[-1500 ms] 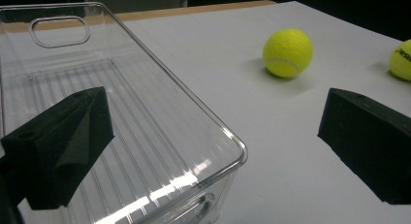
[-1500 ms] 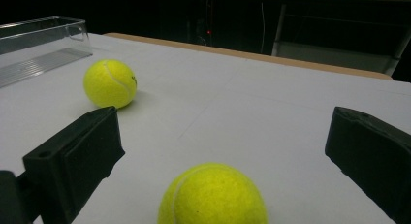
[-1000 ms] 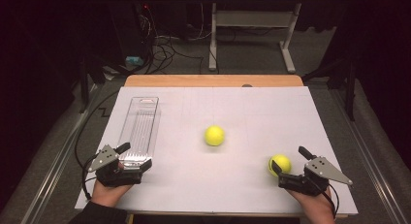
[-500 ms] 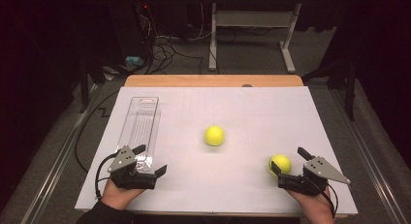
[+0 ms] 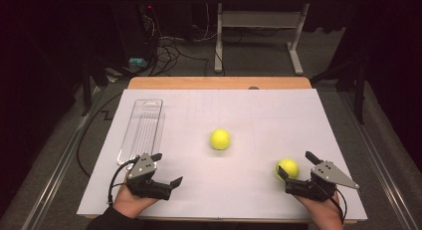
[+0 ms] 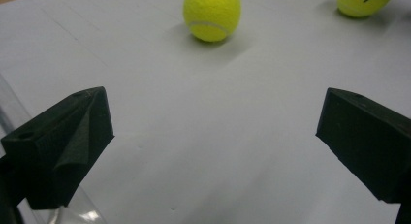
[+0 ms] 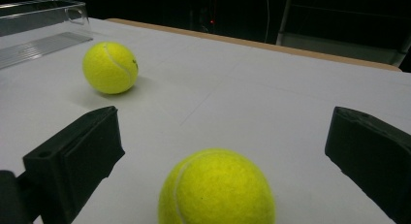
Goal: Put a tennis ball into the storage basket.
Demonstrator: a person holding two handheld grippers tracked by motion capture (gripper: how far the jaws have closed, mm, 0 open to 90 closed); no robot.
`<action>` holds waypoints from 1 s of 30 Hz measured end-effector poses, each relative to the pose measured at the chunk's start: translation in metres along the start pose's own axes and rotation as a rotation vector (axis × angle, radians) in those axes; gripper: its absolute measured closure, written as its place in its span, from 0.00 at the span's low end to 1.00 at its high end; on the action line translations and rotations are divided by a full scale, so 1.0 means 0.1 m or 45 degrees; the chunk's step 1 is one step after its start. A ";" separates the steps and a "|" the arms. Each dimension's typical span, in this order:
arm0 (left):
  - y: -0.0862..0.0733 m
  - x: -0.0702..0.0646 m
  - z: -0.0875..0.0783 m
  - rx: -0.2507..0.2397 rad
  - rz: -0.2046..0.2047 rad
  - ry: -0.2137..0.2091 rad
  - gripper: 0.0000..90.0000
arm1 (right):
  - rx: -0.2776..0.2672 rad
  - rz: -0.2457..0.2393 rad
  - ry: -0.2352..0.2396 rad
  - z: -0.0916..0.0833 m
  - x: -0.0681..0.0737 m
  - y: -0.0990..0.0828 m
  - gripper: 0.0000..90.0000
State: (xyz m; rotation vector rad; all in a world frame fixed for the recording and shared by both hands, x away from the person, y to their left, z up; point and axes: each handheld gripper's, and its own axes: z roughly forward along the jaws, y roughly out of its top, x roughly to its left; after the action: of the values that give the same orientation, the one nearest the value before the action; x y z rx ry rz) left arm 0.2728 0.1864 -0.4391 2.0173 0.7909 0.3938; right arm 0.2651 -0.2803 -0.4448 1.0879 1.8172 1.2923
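Moved rightward from the clear tray (image 5: 142, 130), the left gripper (image 5: 166, 169) has jaws apart, while the right gripper (image 5: 297, 165) brackets a tennis ball (image 5: 287, 168), jaws wide.

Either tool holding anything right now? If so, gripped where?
Nothing is held. The left tool is open over bare table; the right tool is open around the near tennis ball, not closed on it.

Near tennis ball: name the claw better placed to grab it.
Right. The right claw is open with the near tennis ball sitting between its jaws. The left claw is open over bare table cover, far from that ball and short of the middle ball.
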 end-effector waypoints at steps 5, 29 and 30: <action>0.01 -0.11 0.10 0.066 0.051 -0.023 0.01 | 0.004 -0.006 0.002 0.01 0.00 -0.01 0.00; 0.41 -0.18 0.52 0.491 -0.003 -0.075 0.01 | 0.035 -0.021 0.027 -0.01 -0.08 -0.06 0.00; 0.43 -0.18 0.55 0.492 -0.006 -0.070 0.01 | 0.035 -0.021 0.027 -0.01 -0.08 -0.06 0.00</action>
State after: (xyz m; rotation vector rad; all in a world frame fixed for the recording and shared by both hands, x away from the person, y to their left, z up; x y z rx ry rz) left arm 0.3060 0.1226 -0.4318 2.3713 0.8894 0.1907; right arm 0.2660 -0.2887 -0.4498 1.0756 1.8610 1.2774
